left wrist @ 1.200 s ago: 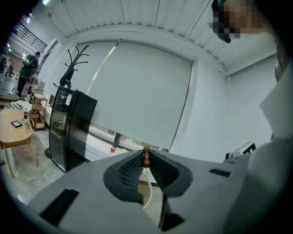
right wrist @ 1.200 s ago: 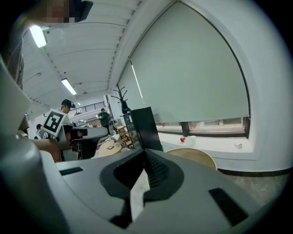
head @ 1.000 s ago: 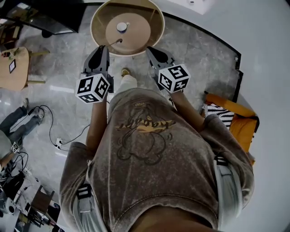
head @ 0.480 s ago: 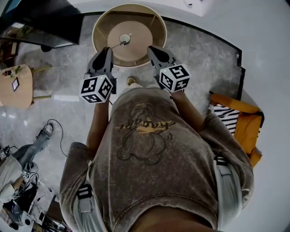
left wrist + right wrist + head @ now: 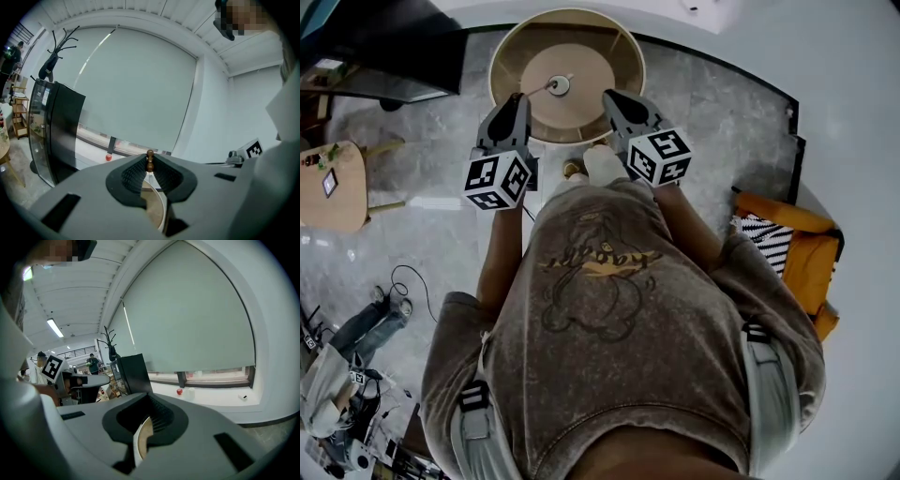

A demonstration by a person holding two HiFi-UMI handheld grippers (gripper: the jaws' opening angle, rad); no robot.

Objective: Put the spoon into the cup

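Observation:
A white cup (image 5: 559, 85) stands in the middle of a round wooden table (image 5: 623, 56) with a raised rim. My left gripper (image 5: 521, 99) is shut on the thin spoon (image 5: 538, 90). The spoon reaches from the jaws to the cup's left edge; I cannot tell whether its tip is inside. In the left gripper view the spoon's brown beaded end (image 5: 150, 154) sticks up between the closed pads of that gripper (image 5: 150, 164). My right gripper (image 5: 612, 97) hovers over the table's near rim, right of the cup. Its jaws (image 5: 151, 399) look shut with nothing in them.
An orange seat (image 5: 806, 262) with a striped cushion stands at the right. A small wooden table (image 5: 337, 183) and floor cables (image 5: 403, 281) lie at the left. The person's shoe (image 5: 605, 164) is under the table's near rim. A black cabinet (image 5: 56, 131) stands by the window.
The table and cup have drawn closer in the head view. Both grippers have moved forward over the table's near rim. The spoon's far end, earlier short of the cup, now reaches it.

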